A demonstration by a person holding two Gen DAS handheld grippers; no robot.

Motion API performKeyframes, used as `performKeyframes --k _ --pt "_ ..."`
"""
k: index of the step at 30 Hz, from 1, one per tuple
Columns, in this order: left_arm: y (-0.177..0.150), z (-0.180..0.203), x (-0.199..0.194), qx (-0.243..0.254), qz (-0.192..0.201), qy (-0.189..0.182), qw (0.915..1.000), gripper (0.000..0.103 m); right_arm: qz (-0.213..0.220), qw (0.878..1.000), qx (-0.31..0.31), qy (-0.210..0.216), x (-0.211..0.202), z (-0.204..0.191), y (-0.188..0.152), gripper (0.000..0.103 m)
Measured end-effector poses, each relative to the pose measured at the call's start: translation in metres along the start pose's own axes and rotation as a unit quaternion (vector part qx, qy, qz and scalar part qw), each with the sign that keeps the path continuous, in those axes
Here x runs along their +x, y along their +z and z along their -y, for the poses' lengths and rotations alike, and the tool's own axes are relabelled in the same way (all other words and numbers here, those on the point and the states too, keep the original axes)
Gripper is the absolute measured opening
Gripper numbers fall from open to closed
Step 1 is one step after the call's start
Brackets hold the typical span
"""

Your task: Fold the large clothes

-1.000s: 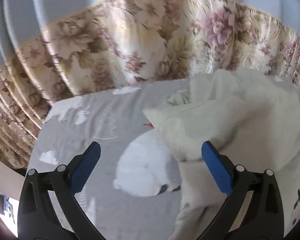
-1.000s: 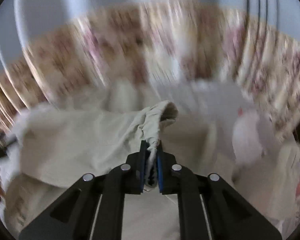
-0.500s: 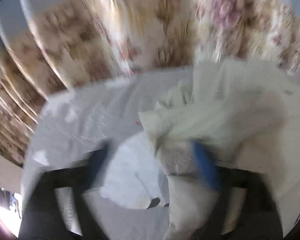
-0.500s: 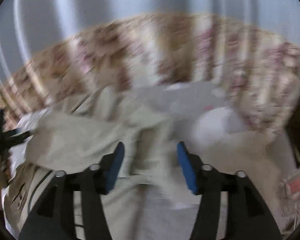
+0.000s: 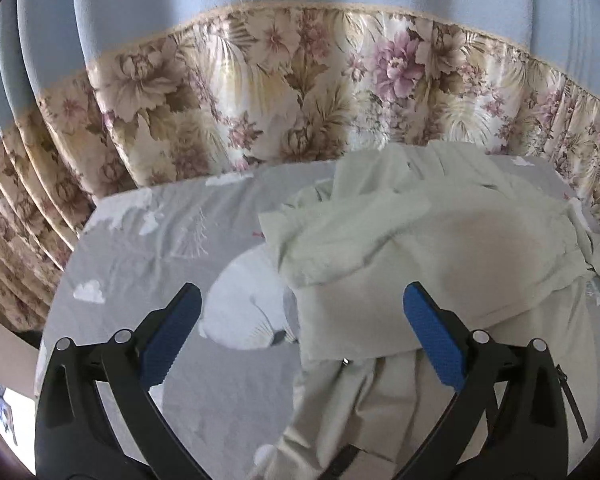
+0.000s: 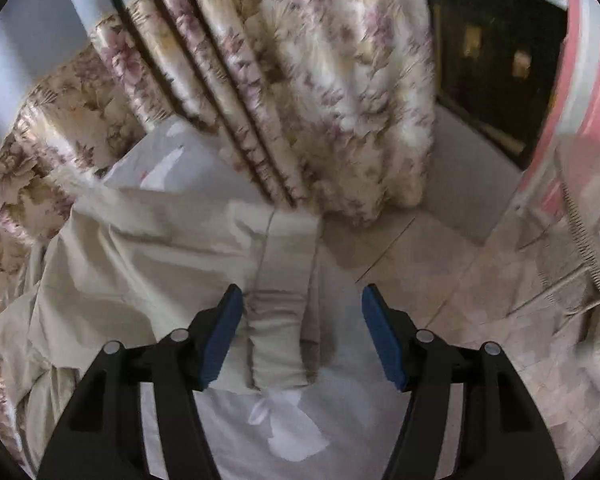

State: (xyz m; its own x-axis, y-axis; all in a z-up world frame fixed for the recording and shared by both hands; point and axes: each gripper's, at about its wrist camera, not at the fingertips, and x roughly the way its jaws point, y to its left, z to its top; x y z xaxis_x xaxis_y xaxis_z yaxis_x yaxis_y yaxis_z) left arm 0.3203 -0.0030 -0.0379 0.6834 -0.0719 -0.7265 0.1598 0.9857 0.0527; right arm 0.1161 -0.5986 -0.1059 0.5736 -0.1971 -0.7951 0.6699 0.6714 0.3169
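Note:
A large pale cream garment (image 5: 420,248) lies crumpled on a grey printed bed sheet (image 5: 148,248). My left gripper (image 5: 300,332) hovers over the garment's left edge, jaws wide open, nothing pressed between the blue pads. In the right wrist view the same garment (image 6: 148,248) spreads to the left, and its gathered sleeve cuff (image 6: 280,328) lies on the sheet between the fingers of my right gripper (image 6: 302,336). That gripper is open; the pads do not press the cuff.
A floral curtain (image 5: 300,92) under a blue one hangs behind the bed. In the right wrist view the curtain (image 6: 320,92) drops at the bed's corner, with tiled floor (image 6: 460,248), a dark doorway (image 6: 492,52) and a pink-striped object (image 6: 580,80) to the right.
My right gripper let go of the cloth it was pinching, opened, and swung right to the bed's corner over the sleeve cuff. The left gripper shifted slightly and stayed open.

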Motion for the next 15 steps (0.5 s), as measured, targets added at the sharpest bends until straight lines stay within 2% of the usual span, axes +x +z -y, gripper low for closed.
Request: performKeyframes --k 1,3,4,5,7,8,10,15 --pt "-0.002 0.003 0.000 0.001 -0.002 -0.003 1.0000 0.100 0.001 1.000 -0.003 0.013 0.001 -0.002 -0.002 0.045" --pt "-0.005 0.010 0.000 0.009 -0.005 -0.003 0.9999 0.100 0.011 0.999 -0.028 0.020 0.002 -0.014 -0.004 0.025" --pt "-0.007 0.014 0.000 0.013 -0.005 -0.002 0.9999 0.100 0.012 0.999 -0.039 0.026 0.002 -0.020 -0.002 0.012" --pt "-0.007 0.016 -0.001 0.015 -0.005 -0.002 0.9999 0.100 0.013 0.999 -0.037 0.034 0.001 -0.020 -0.001 0.008" --pt "-0.008 0.018 -0.002 0.018 -0.004 -0.002 0.9998 0.100 0.026 0.998 -0.040 0.030 -0.007 -0.022 0.004 0.006" --pt "-0.008 0.018 -0.003 0.016 -0.004 -0.003 0.9999 0.100 0.050 0.997 -0.054 0.001 -0.019 -0.023 0.008 0.006" --pt "-0.008 0.016 -0.004 0.013 -0.003 -0.002 0.9999 0.100 0.079 0.995 -0.058 -0.025 -0.034 -0.020 0.019 0.005" --pt "-0.006 0.006 -0.004 0.008 0.001 0.011 0.9999 0.100 0.126 0.990 -0.044 -0.046 -0.070 -0.006 0.057 0.005"
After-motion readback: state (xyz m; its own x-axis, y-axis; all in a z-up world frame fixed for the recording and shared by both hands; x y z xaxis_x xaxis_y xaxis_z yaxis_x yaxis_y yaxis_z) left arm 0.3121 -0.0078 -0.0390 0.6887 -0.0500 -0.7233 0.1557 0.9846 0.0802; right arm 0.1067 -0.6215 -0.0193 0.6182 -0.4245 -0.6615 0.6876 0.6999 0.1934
